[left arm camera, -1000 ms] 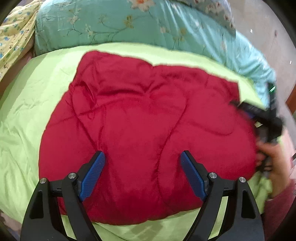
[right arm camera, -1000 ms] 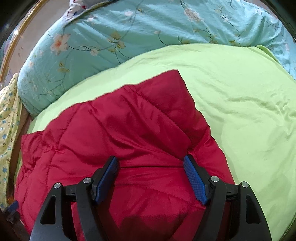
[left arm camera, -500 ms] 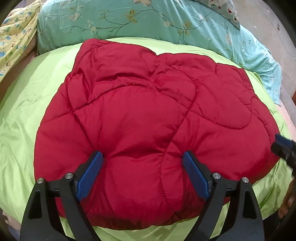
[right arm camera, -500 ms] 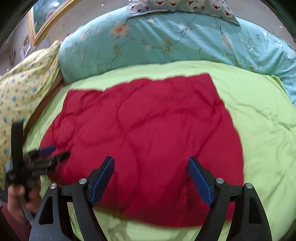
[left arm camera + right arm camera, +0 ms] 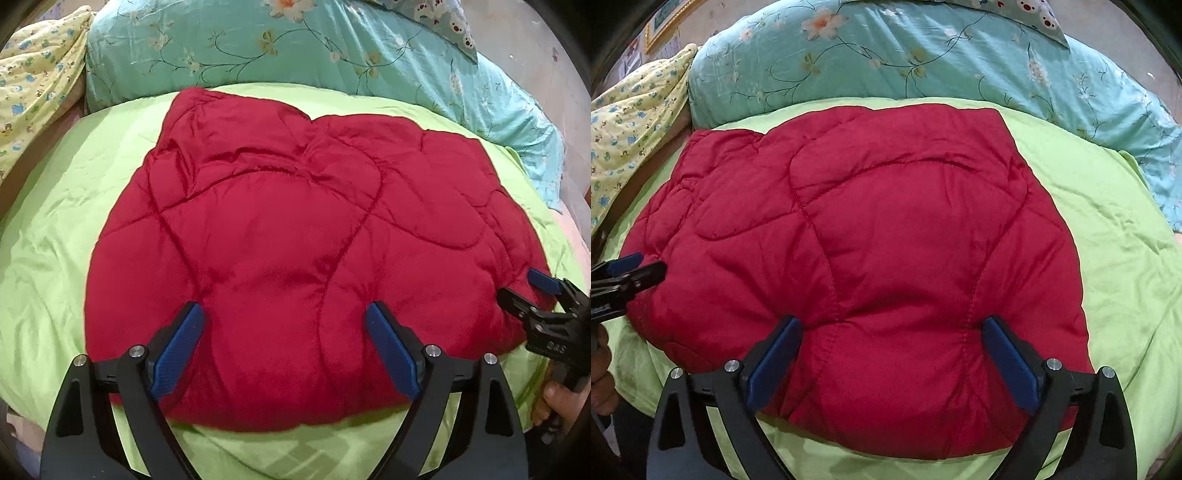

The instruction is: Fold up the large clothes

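Two tools hang over a red quilted garment [image 5: 295, 240] that lies folded and puffy on a lime-green sheet [image 5: 55, 229] covering the bed. In the left wrist view the left tool [image 5: 284, 332] stands wide apart just above the near edge of the garment, its blue pads [image 5: 177, 354] gripping nothing. The right tool [image 5: 892, 354] is widening its jaws at this moment; red fabric shows between them, but the pads do not press on it. Each tool shows at the side of the other's view: the right one at the garment's right edge, the left one at its left edge, each held by a hand [image 5: 557, 398]. Beyond the garment, at the far side, lies a teal floral quilt [image 5: 905, 55], with a yellow patterned cloth [image 5: 631, 118] to the far left.
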### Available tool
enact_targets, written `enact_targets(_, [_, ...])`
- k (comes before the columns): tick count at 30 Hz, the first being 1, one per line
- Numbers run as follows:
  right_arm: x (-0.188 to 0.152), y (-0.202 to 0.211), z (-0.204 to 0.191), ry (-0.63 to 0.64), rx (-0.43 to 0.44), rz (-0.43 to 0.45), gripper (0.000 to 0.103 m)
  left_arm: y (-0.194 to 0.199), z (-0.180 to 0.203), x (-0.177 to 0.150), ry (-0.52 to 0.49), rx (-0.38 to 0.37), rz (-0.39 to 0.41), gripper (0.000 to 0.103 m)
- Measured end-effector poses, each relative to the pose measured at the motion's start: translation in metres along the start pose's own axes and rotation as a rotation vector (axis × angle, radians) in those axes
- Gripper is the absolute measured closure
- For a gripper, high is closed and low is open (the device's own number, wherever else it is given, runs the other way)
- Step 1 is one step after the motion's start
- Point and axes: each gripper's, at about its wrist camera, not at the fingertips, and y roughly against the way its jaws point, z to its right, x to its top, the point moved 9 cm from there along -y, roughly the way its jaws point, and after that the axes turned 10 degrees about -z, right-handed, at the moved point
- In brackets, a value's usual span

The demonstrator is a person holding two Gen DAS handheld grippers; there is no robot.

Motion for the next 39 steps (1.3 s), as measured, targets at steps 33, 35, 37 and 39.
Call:
enact_targets(33, [-0.002,-0.004,-0.013,0.015,0.045,-0.022,0.004,-0.018,-0.004,-0.003,-0.022,0.067,-0.072,0.0])
enact_targets(35, [-0.002,-0.005,-0.012,0.013,0.045,-0.019,0.004,-0.019,-0.004,-0.002,-0.024,0.071,-0.07,0.0])
enact_targets(37, [-0.005,-0.003,-0.014,0.013,0.044,-0.017,0.004,-0.019,-0.005,-0.002,-0.024,0.073,-0.069,0.0])
enact_targets(39, [-0.006,-0.003,-0.013,0.011,0.044,-0.016,0.004,-0.019,-0.006,-0.002,-0.025,0.073,-0.069,0.0])
